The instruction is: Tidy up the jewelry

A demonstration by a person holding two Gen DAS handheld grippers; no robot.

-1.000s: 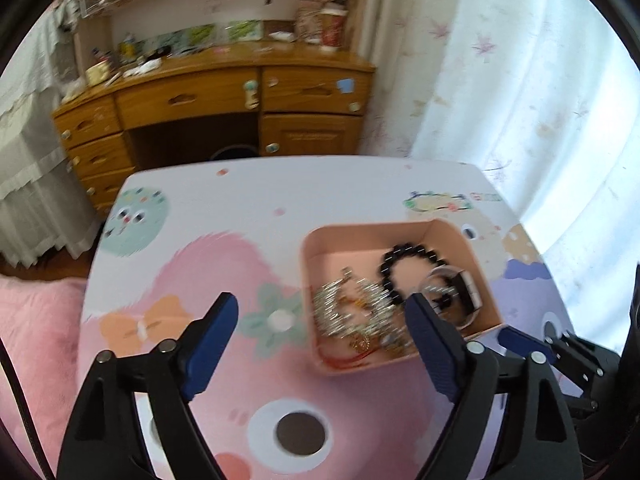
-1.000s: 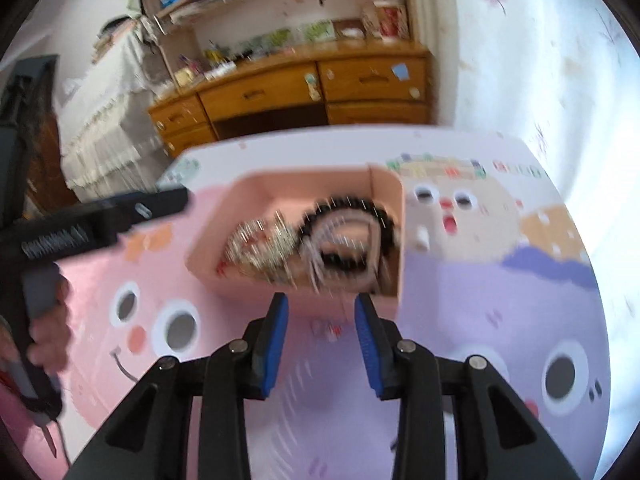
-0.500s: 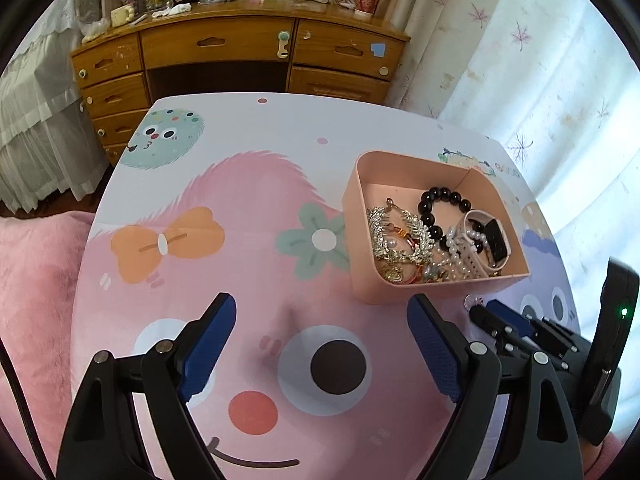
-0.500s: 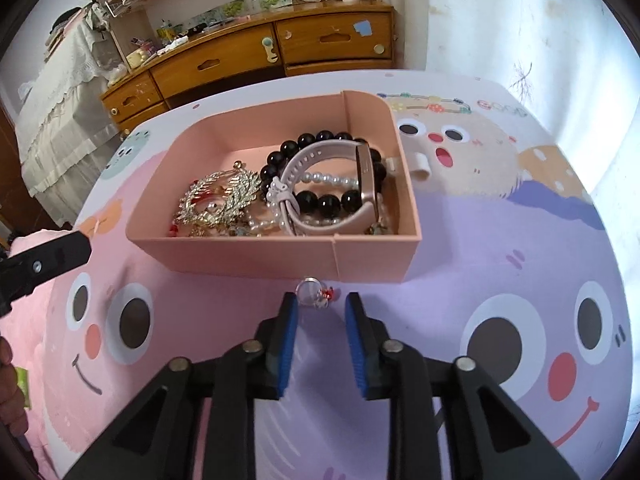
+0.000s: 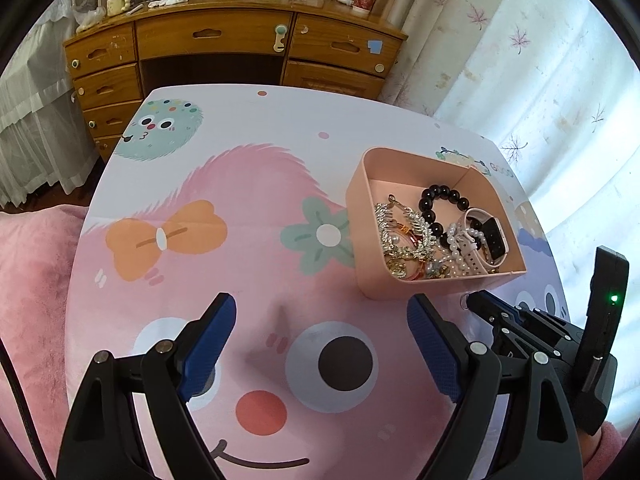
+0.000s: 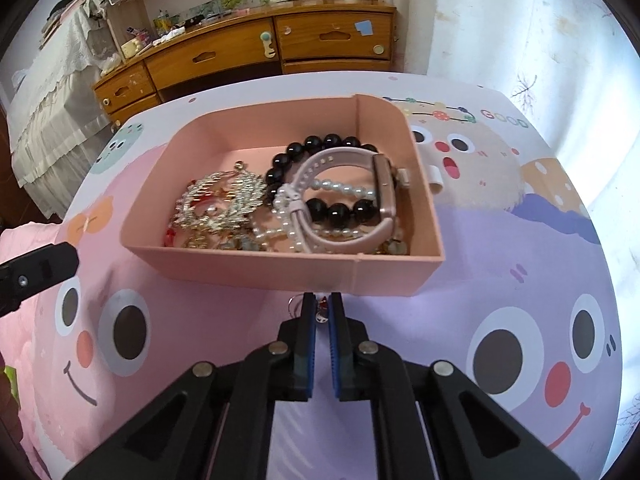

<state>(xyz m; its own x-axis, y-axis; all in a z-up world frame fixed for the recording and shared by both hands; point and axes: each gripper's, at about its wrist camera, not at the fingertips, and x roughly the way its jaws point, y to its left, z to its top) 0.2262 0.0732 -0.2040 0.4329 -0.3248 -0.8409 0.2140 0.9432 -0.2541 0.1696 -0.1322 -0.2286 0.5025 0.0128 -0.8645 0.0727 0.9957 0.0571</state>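
A pink open box (image 6: pixel 280 272) sits on the cartoon-print table and holds a black bead bracelet (image 6: pixel 332 142), a pink watch (image 6: pixel 352 156), a pearl strand (image 6: pixel 344 190) and a silvery leaf piece (image 6: pixel 224 196). Just in front of the box's near wall lies a small silver ring with a red bit (image 6: pixel 320 314). My right gripper (image 6: pixel 321 304) is shut on it, and a loop of it shows to the left of the fingers. My left gripper (image 5: pixel 320 320) hangs open over the table to the left of the box (image 5: pixel 360 248), with nothing between its fingers. The right gripper (image 5: pixel 480 304) shows low beside the box.
A small white loop (image 6: pixel 436 182) lies on the table just right of the box. A wooden desk with drawers (image 5: pixel 224 36) stands beyond the far table edge, with a curtain (image 5: pixel 540 80) to the right. Pink bedding (image 5: pixel 36 264) borders the table's left side.
The right gripper's jaws have closed from a clear gap onto the small ring and come lower toward the table. The left gripper has sunk slightly and stayed open.
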